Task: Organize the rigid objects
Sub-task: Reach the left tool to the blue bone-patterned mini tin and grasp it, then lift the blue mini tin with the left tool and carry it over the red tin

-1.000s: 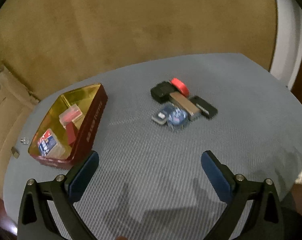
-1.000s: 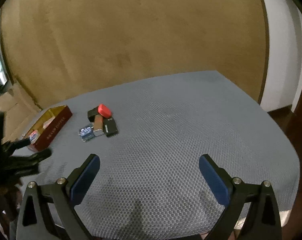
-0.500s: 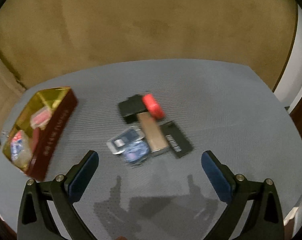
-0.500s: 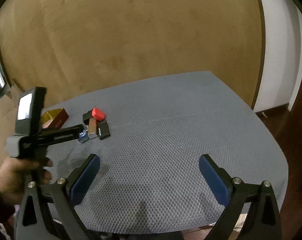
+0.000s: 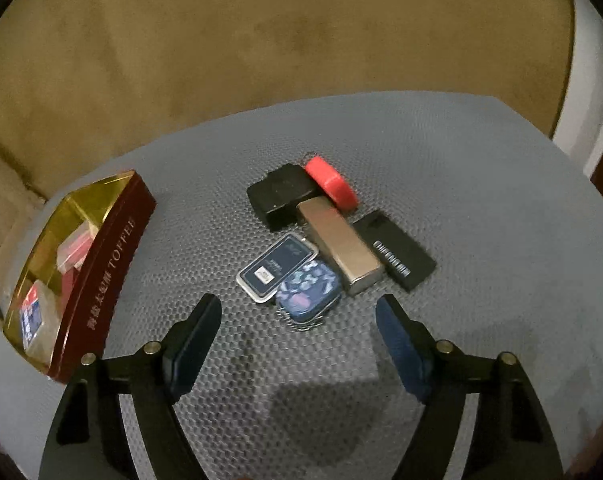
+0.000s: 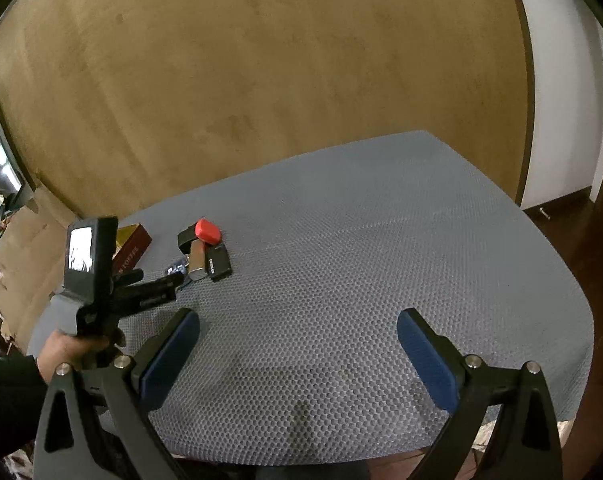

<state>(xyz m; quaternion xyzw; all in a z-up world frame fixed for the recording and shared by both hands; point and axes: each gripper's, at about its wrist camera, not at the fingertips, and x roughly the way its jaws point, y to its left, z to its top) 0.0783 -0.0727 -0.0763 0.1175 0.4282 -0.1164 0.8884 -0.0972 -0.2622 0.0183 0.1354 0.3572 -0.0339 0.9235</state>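
Two blue-padded fingers [image 5: 199,336] of the left gripper [image 5: 299,320] stand spread with nothing between them, having just been closing in; they hover just short of a patterned blue tin [image 5: 308,293] at the near end of a small cluster. Touching it are a flat dark-blue tin [image 5: 275,268], a metallic gold-brown box [image 5: 339,245], a flat black case [image 5: 395,249], a black box [image 5: 281,194] and a red disc [image 5: 331,184]. Well left of the cluster, an open red toffee tin [image 5: 105,276] holding small packets sits at the bench [image 5: 481,220] edge. Bare grey mat stretches right. The right gripper [image 6: 297,340], fingers spread and empty, angles down over open bench, while a hand [image 6: 67,350] holds the left gripper toward the cluster.
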